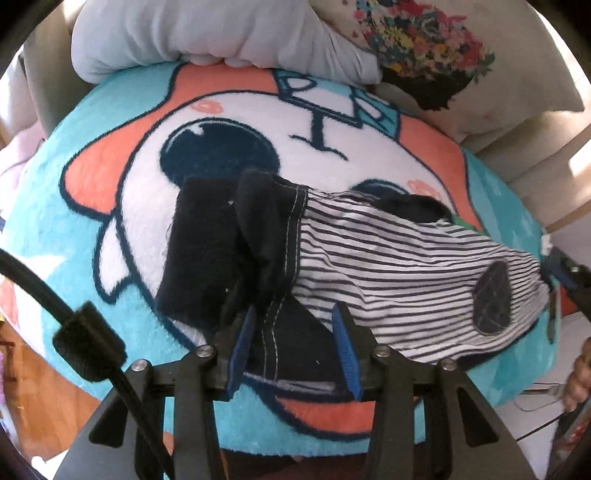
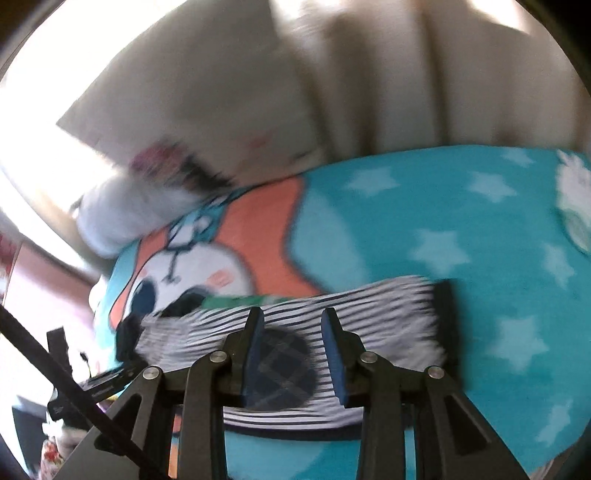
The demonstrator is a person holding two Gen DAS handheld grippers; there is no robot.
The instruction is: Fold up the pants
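Small striped pants [image 1: 388, 273] with black cuffs and a dark oval knee patch [image 1: 493, 299] lie partly folded on a cartoon blanket [image 1: 110, 206]. My left gripper [image 1: 293, 350] is open, its blue pads straddling the black stitched hem [image 1: 291, 332], not closed on it. In the right wrist view the pants [image 2: 369, 314] lie across the blanket [image 2: 443, 229], and my right gripper [image 2: 293, 350] is open just above the plaid patch [image 2: 284, 369]. This view is blurred.
A white pillow [image 1: 207, 33] and a floral cushion [image 1: 424, 48] lie at the blanket's far edge. Beige sofa backing [image 2: 369, 92] rises behind. The other gripper's body [image 1: 569, 277] shows at the pants' right end.
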